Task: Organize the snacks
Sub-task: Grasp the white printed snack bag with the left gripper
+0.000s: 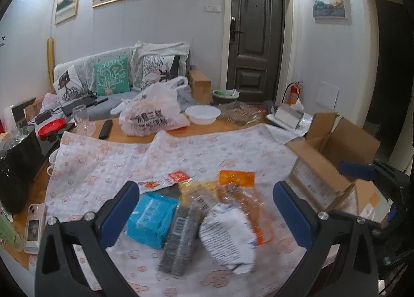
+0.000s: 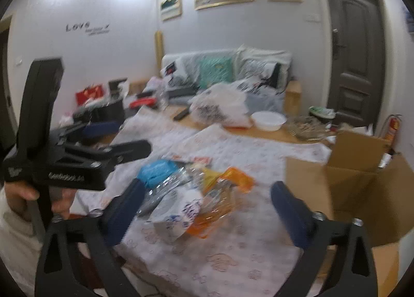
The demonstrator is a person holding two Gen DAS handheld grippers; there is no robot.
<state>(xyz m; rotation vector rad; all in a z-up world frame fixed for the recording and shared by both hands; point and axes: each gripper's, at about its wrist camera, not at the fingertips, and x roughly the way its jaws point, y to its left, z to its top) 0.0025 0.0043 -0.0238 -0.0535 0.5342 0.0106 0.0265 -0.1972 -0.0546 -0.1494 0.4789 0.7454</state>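
Now, working left to right — the teal packet (image 1: 151, 219) first, then the white bag (image 1: 227, 237) and orange pouch (image 1: 240, 180) — I should pick one snack cleanly from the pile on the table (image 1: 116, 131) and carry it to the cardboard box (image 1: 326, 167). My left gripper (image 1: 207, 214) and right gripper (image 2: 204, 209) are both spread wide, holding nothing.
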